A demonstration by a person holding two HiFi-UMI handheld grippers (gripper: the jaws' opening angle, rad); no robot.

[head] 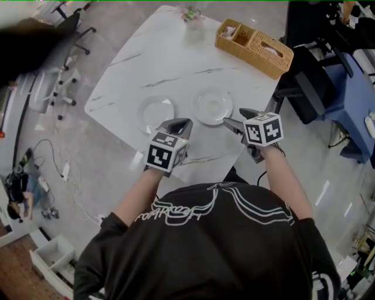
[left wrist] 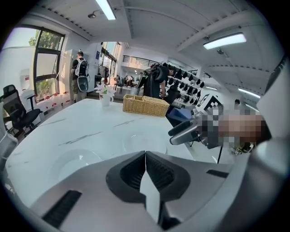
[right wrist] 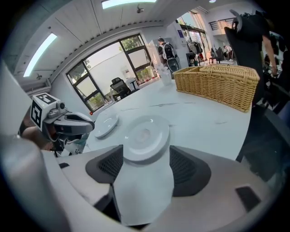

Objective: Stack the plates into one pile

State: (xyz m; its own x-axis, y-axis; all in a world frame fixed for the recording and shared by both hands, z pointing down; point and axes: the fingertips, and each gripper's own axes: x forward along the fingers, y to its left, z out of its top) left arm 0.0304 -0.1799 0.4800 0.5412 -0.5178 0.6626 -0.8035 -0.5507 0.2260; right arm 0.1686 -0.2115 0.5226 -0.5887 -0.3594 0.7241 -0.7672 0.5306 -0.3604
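Two white plates lie side by side on the white marble table [head: 176,64]: the left plate [head: 157,111] and the right plate [head: 212,105]. My left gripper [head: 186,123] is shut with nothing in it, at the near edge of the left plate [left wrist: 74,161], which lies ahead and to the left of its tips [left wrist: 145,153]. My right gripper [head: 236,117] is open and empty. It points at the near right rim of the right plate [right wrist: 145,136], which shows in the gap between its jaws [right wrist: 145,152]. The left plate [right wrist: 106,124] lies beyond.
A wicker basket [head: 255,47] stands at the table's far right corner, and a small vase of flowers [head: 190,17] at the far edge. Office chairs [head: 64,70] are on the floor to the left, dark chairs [head: 328,88] to the right. People stand far off by the windows [left wrist: 80,74].
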